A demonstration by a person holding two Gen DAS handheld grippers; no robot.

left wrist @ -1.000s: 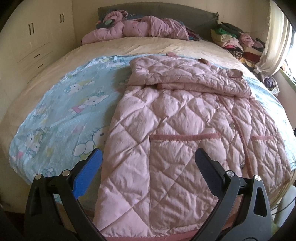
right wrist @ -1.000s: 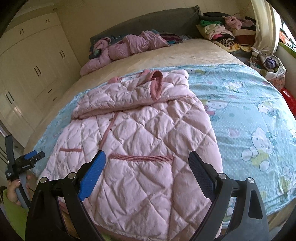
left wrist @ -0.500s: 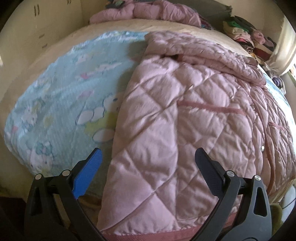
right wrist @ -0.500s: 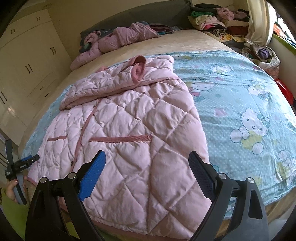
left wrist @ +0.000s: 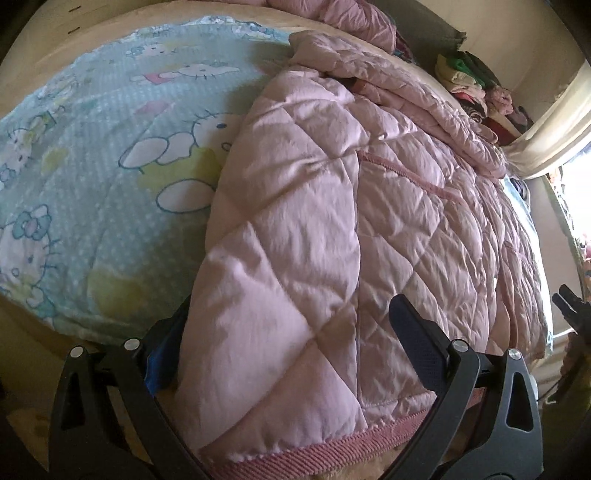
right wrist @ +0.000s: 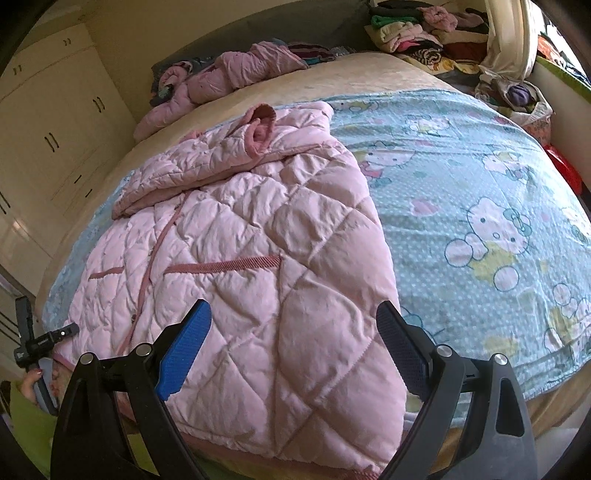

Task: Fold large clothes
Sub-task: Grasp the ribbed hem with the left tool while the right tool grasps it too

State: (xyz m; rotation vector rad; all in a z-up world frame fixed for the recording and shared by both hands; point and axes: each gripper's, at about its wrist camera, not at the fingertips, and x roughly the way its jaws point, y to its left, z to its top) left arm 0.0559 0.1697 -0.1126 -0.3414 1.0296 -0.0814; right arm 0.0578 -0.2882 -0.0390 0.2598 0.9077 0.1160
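On the bed, we found the pink quilted coat (right wrist: 258, 266) spread flat over the cartoon-print blue blanket (right wrist: 480, 192), its ribbed hem (left wrist: 314, 456) lying at the bed's near edge. Our left gripper (left wrist: 291, 350) was spread wide: its blue-padded finger sat under the coat's outer side edge, partly hidden by the fabric, and the other finger rested above the quilting, so the hem corner lay between the two without being pinched. Our right gripper (right wrist: 291, 350) was also spread wide, released, straddling the coat's opposite hem corner from just above; we could not tell whether its pads touched the fabric. Seen from the right wrist, the left gripper showed small at the coat's far hem corner, held by a hand (right wrist: 31, 380).

Beyond the coat's right side edge, the blanket lay bare across a broad stretch. On the coat's left side, a narrower strip of blanket showed in the left wrist view. At the coat's collar end, the sleeves lay folded across the body. Past that, a second pink garment (right wrist: 221, 81) lay crumpled by the headboard, and stacked clothes (right wrist: 417, 29) sat at the bed's far corner.
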